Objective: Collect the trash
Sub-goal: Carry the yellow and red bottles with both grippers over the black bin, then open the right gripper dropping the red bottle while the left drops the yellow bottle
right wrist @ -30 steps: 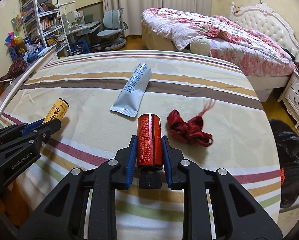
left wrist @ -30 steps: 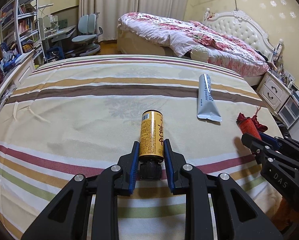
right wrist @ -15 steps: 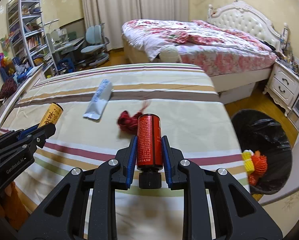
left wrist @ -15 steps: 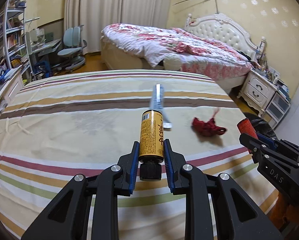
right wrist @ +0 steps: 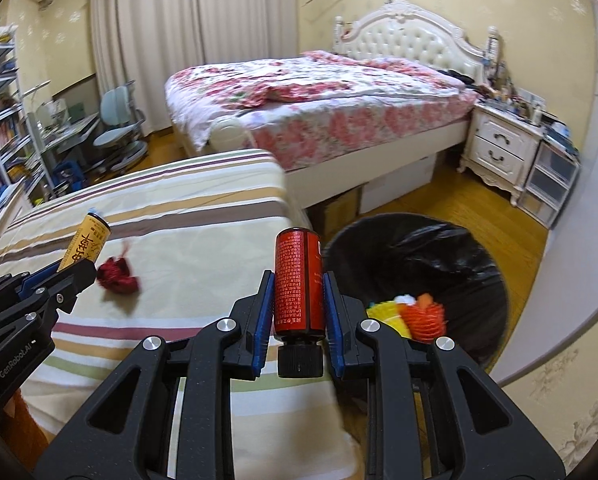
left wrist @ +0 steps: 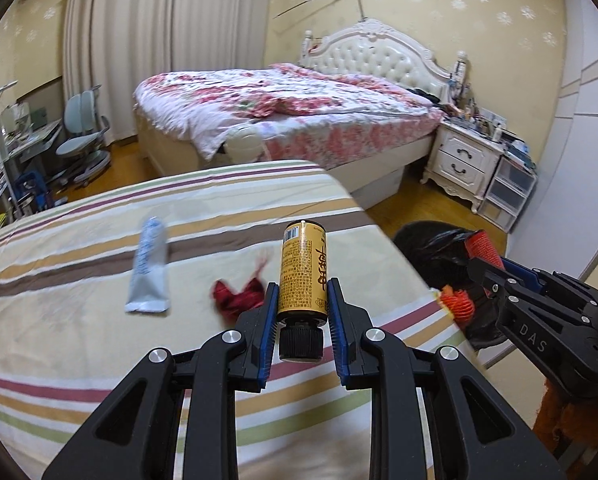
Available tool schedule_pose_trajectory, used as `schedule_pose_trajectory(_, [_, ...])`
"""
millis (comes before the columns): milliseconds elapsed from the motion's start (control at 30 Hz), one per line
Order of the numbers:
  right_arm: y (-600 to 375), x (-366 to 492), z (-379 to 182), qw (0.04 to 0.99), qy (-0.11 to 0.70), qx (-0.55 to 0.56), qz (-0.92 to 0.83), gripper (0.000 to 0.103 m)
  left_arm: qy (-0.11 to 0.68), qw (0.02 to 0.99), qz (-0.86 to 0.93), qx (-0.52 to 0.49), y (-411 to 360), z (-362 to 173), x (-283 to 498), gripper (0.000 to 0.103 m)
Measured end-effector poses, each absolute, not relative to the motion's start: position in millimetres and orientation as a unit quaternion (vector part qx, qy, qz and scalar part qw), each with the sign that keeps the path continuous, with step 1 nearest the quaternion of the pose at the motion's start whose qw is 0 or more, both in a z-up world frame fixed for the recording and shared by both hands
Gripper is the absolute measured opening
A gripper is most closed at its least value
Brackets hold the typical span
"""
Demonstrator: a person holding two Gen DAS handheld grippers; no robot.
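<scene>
Striped bedsheet surface (left wrist: 99, 360) fills the near left; its right edge runs diagonally from far centre to near right, open wooden floor (right wrist: 511, 248) beyond it. Far side: floral-quilted bed with white tufted headboard (right wrist: 319, 96), white two-drawer nightstand (right wrist: 499, 148) on the right, clear floor gap between it and the striped surface.

Round bin lined with a black plastic bag (right wrist: 439, 256) stands on the floor just off the right edge, mouth open, orange and yellow mesh scraps (right wrist: 423, 316) inside at its near side. In the left view the bin is mostly blocked by the right tool.

On the sheet: flat silver-blue sachet (left wrist: 149, 268), motion-blurred, print unreadable; crumpled red mesh scrap (left wrist: 239, 296) just right of it, near end hidden behind the left finger.

Left gripper (left wrist: 302, 300): jaws clamped on the yellow cylindrical bottle with black cap (left wrist: 303, 272), cap toward the camera, bottle over the sheet near its right edge.

Right gripper (right wrist: 299, 302): jaws clamped on the red cylindrical bottle with black cap (right wrist: 299, 284), cap toward the camera, held at the sheet's right edge just left of the bin.

Frame corners vignetted black; shelving at far left cut off.
</scene>
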State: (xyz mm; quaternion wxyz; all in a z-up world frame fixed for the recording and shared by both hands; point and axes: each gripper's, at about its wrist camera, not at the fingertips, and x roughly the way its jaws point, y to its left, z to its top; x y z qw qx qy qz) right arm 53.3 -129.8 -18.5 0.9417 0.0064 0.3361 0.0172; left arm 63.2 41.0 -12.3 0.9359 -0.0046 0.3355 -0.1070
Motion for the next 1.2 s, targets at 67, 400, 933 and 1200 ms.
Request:
schedule_pose_trajectory(67, [-146.7, 59.1, -20.6, 0.942, 0.336, 0.012, 0.0, 0.023, 0.337, 0.934, -0.119, -0.001, 24.9, -13.3, 71.7, 0.025])
schedule_pose_trajectory(400, [-202.6, 83.6, -33.2, 0.938, 0.34, 0.03, -0.059, 0.024, 0.343, 0.927, -0.149, 0.024, -39.7, -24.9, 103.9, 0.025])
schedule_pose_trajectory(933, [-250.4, 98.8, -44.6, 0.931, 0.346, 0.055, -0.101, 0.024, 0.349, 0.92, -0.166, 0.058, -102.0, -33.4, 135.9, 0.025])
schedule_pose_trajectory(1200, [-260.7, 104.6, -50.3, 0.929, 0.348, 0.063, -0.106, 0.024, 0.353, 0.917, -0.169, 0.072, -120.9, -37.8, 144.9, 0.025])
